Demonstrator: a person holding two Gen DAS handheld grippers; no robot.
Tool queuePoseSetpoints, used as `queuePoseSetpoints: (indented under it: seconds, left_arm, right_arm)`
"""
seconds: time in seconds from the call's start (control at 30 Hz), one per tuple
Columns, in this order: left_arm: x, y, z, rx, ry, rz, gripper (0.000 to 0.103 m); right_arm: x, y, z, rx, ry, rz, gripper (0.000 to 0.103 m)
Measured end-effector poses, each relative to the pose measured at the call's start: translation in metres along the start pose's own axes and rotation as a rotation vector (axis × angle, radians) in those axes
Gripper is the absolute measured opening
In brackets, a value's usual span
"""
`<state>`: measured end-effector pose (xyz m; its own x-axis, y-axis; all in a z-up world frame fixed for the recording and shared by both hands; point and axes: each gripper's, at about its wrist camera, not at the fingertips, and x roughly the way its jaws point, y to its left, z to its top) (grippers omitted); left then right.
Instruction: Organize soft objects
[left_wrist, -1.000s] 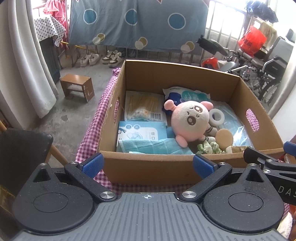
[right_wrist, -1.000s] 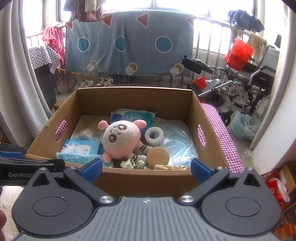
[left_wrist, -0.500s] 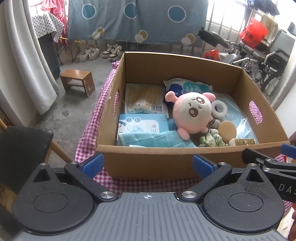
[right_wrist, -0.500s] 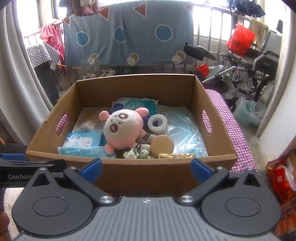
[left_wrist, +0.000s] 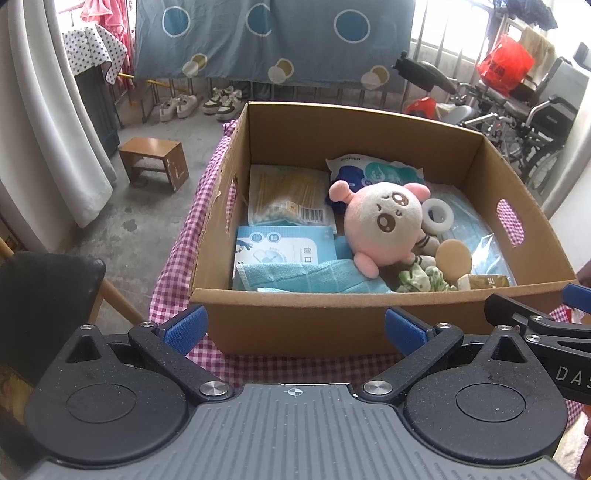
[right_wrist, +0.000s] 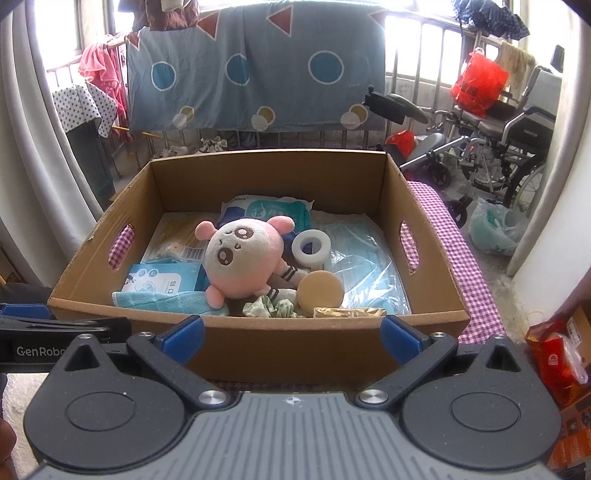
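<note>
An open cardboard box (left_wrist: 295, 310) (right_wrist: 280, 343) stands on a pink checked cloth. Inside lie a pink and white plush toy (left_wrist: 382, 223) (right_wrist: 242, 256), a folded teal cloth (left_wrist: 310, 278) (right_wrist: 166, 301), a green scrunchie (left_wrist: 421, 280) (right_wrist: 269, 308), a round tan sponge (left_wrist: 453, 255) (right_wrist: 320, 288), a white tape roll (left_wrist: 437, 215) (right_wrist: 311, 246) and several plastic packets. My left gripper (left_wrist: 293, 328) is open and empty before the box's near wall. My right gripper (right_wrist: 291, 332) is open and empty there too.
The checked cloth (left_wrist: 207, 192) (right_wrist: 465, 266) hangs over the table edges. A small wooden stool (left_wrist: 155, 162) stands on the floor at left. A wheelchair (right_wrist: 495, 140) and bags stand at right. A black chair back (left_wrist: 44, 291) is near left.
Both grippers have risen and drawn back a little, so the box sits lower and its inside shows more fully. The things in the box have not moved.
</note>
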<state>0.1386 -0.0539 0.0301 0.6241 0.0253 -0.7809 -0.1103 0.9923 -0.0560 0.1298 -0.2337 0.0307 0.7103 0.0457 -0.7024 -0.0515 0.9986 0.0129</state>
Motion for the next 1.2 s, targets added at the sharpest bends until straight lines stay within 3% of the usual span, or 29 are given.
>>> queuePoseSetpoints:
  seconds: [1.2]
  left_arm:
    - [-0.0042,-0.0004,0.0018,-0.001,-0.008,-0.003,0.102]
  right_arm:
    - [-0.0057,0.0001,0.001,-0.006,-0.012,-0.003,0.103]
